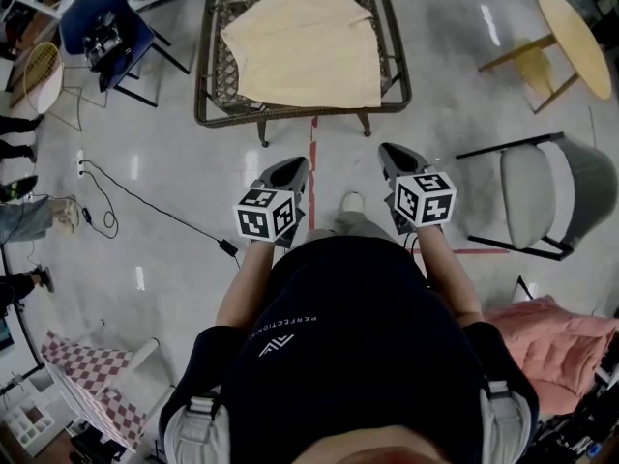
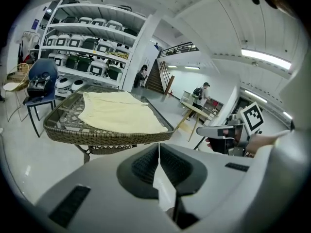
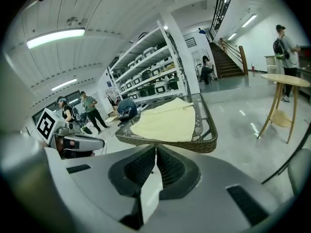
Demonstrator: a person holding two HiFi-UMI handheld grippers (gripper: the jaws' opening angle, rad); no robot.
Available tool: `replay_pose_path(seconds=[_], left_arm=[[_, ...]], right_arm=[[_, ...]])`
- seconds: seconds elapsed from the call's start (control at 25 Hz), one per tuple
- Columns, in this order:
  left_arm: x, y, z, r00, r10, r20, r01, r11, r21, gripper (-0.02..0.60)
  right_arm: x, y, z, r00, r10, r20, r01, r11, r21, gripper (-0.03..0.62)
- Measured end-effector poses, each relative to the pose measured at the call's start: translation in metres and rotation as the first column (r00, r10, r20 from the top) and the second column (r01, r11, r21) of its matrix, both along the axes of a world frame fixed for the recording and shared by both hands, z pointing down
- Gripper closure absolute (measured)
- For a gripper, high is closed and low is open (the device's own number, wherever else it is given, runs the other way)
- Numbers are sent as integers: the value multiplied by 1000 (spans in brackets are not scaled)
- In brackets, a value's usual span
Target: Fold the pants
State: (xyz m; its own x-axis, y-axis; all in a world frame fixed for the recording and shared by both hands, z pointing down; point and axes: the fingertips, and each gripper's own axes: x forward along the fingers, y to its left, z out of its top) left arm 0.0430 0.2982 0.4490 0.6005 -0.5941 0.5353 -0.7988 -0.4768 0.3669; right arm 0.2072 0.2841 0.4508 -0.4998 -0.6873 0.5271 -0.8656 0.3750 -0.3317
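Pale yellow pants (image 1: pixel 308 42) lie spread flat on a wicker-rimmed glass table (image 1: pixel 212 104) ahead of me; they also show as pants (image 2: pixel 119 113) in the left gripper view and pants (image 3: pixel 167 121) in the right gripper view. My left gripper (image 1: pixel 294 167) hangs over the floor short of the table's near edge, jaws shut and empty. My right gripper (image 1: pixel 388 153) is level with it, a little to the right, also shut with nothing held. Both point toward the table. In each gripper view the pads meet in a thin line: left gripper (image 2: pixel 159 154), right gripper (image 3: pixel 155 157).
A blue chair (image 1: pixel 106 32) with a black device stands left of the table. A grey chair (image 1: pixel 542 196) and a round wooden table (image 1: pixel 575 42) are to the right. A cable (image 1: pixel 145 206) runs across the floor at left. Shelving (image 2: pixel 87 42) lines the back; people stand about.
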Motion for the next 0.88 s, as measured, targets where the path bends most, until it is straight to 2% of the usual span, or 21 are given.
replay_pose_path(seconds=[0.36, 0.72, 0.88], left_arm=[[1, -32, 6, 995, -69, 67, 67, 998, 20, 566], [-9, -55, 11, 990, -93, 102, 90, 996, 29, 565], [-10, -69, 19, 989, -69, 131, 68, 998, 13, 565]], right_arm=[[22, -32, 20, 997, -79, -10, 79, 997, -23, 560], [17, -51, 31, 994, -111, -18, 111, 993, -40, 559], [12, -62, 38, 991, -133, -12, 132, 989, -63, 557]])
